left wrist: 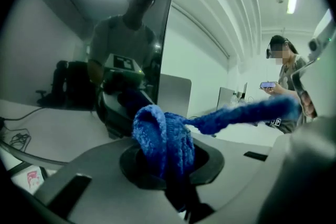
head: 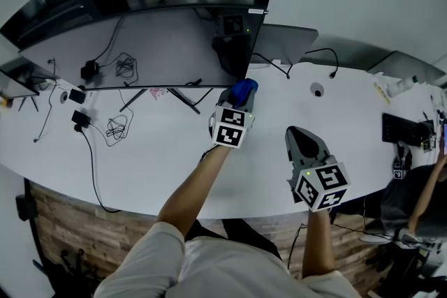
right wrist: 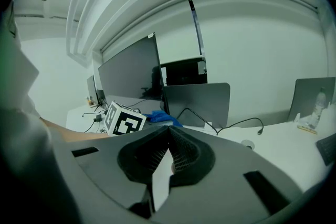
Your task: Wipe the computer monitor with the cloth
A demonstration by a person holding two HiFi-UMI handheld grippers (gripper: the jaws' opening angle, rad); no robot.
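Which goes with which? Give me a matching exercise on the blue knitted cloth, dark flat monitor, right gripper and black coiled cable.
1. blue knitted cloth
2. dark flat monitor
3. right gripper
4. black coiled cable

a. jaws together, holding nothing
b. lying loose on the white desk
c. clamped in the left gripper
d. standing upright on the desk

Pairs: 1-c, 2-d, 3-a, 4-b

Cool ceiling-strip light (fisheye-bent, dark-cornered edges)

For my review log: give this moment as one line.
left gripper: shut on blue cloth | monitor: cloth by its right edge | right gripper: shut, empty
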